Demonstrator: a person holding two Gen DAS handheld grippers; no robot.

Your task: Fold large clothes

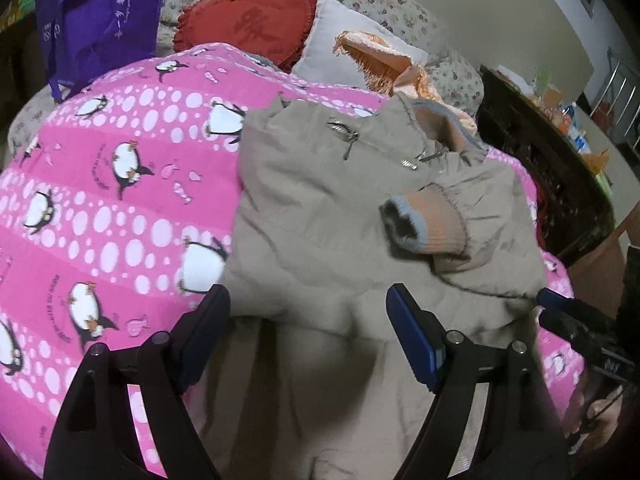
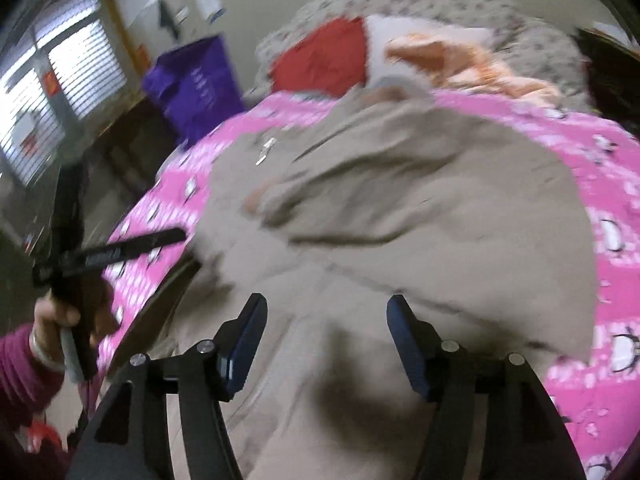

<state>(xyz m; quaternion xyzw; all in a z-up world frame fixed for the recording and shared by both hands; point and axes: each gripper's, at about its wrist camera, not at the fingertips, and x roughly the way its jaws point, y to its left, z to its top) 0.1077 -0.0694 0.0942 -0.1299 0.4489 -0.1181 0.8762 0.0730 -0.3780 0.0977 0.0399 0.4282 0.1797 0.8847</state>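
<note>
A beige padded jacket (image 1: 320,208) lies on a pink penguin-print quilt (image 1: 100,200), with its zip collar far and a sleeve with an orange-and-grey cuff (image 1: 428,224) folded across its front. My left gripper (image 1: 308,300) is open and empty just above the jacket's near hem. In the right wrist view, which is blurred, the jacket (image 2: 400,208) fills the middle, and my right gripper (image 2: 326,308) is open and empty over its near part. The left gripper (image 2: 120,252) shows at the jacket's left edge, and the right gripper's fingers (image 1: 560,304) at its right edge.
A red heart cushion (image 1: 248,24), a white pillow (image 1: 348,40), an orange towel (image 1: 384,60) and a purple bag (image 1: 100,12) lie beyond the quilt. A dark cluttered cabinet (image 1: 540,168) stands to the right. A window (image 2: 60,80) is on the left.
</note>
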